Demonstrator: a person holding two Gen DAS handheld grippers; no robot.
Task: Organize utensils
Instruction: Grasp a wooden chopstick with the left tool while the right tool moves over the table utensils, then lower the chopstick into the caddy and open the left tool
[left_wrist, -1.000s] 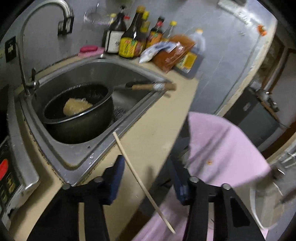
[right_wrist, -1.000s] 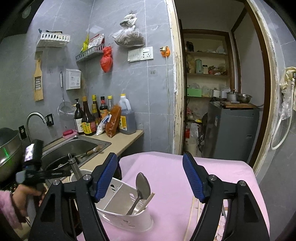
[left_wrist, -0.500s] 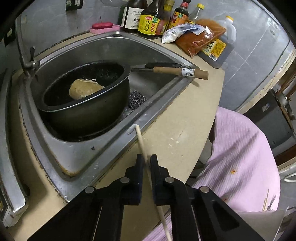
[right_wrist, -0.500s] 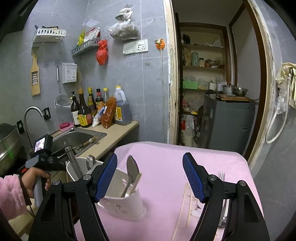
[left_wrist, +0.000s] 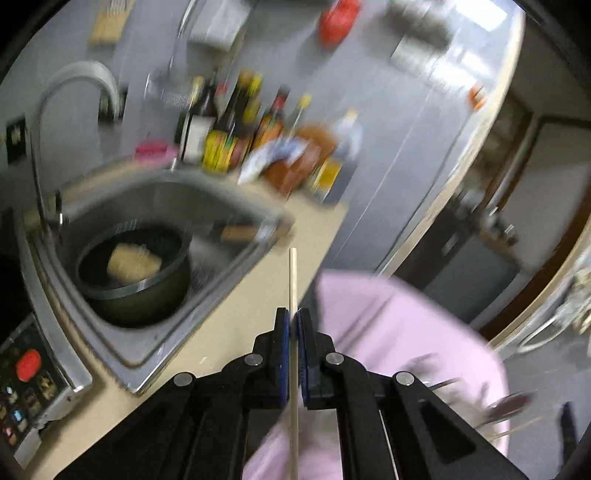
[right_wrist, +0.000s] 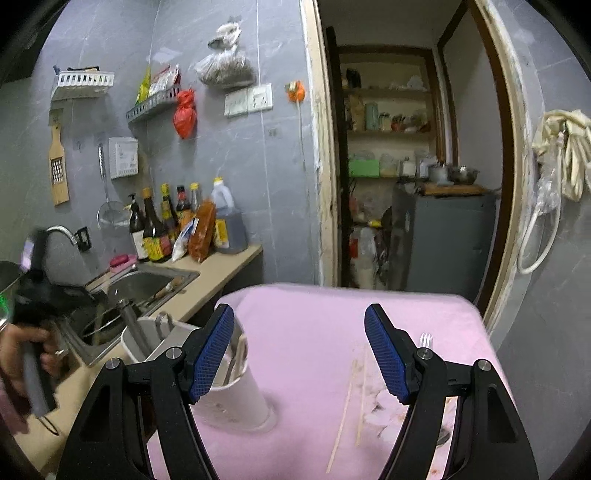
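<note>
Left wrist view: the left gripper (left_wrist: 291, 325) is clamped on a single wooden chopstick (left_wrist: 292, 280), which runs straight through the closed blue pads and sticks out ahead of them, clear of any surface.
Background, left: blurred; the sink (left_wrist: 192, 192) with a dark pot (left_wrist: 136, 284) in it sits on the beige counter (left_wrist: 236, 325), and the pink tablecloth (left_wrist: 399, 325) fills the lower right.
Right wrist view: the right gripper (right_wrist: 299, 354) hangs over the pink cloth with its jaws wide and nothing between them.
Holder: a white utensil holder (right_wrist: 236, 398) stands on the near left part of the cloth, just behind the right gripper's left finger, already carrying several handles.
Loose items: two more chopsticks (right_wrist: 351, 398) lie flat on the cloth between the right fingers, and a fork (right_wrist: 426, 338) lies beside the right finger.
Person: a hand (right_wrist: 26, 354) at the far left edge grips the other tool's handle.
Step in hand: judged as carrying the picked-up chopstick from the counter side toward the holder.
Next move: probably swing the stick over the holder's open top, tip it near upright, lower it into a compartment, then part the pads.
Watch for: a thin stick may pivot in the pads or catch the rim.
</note>
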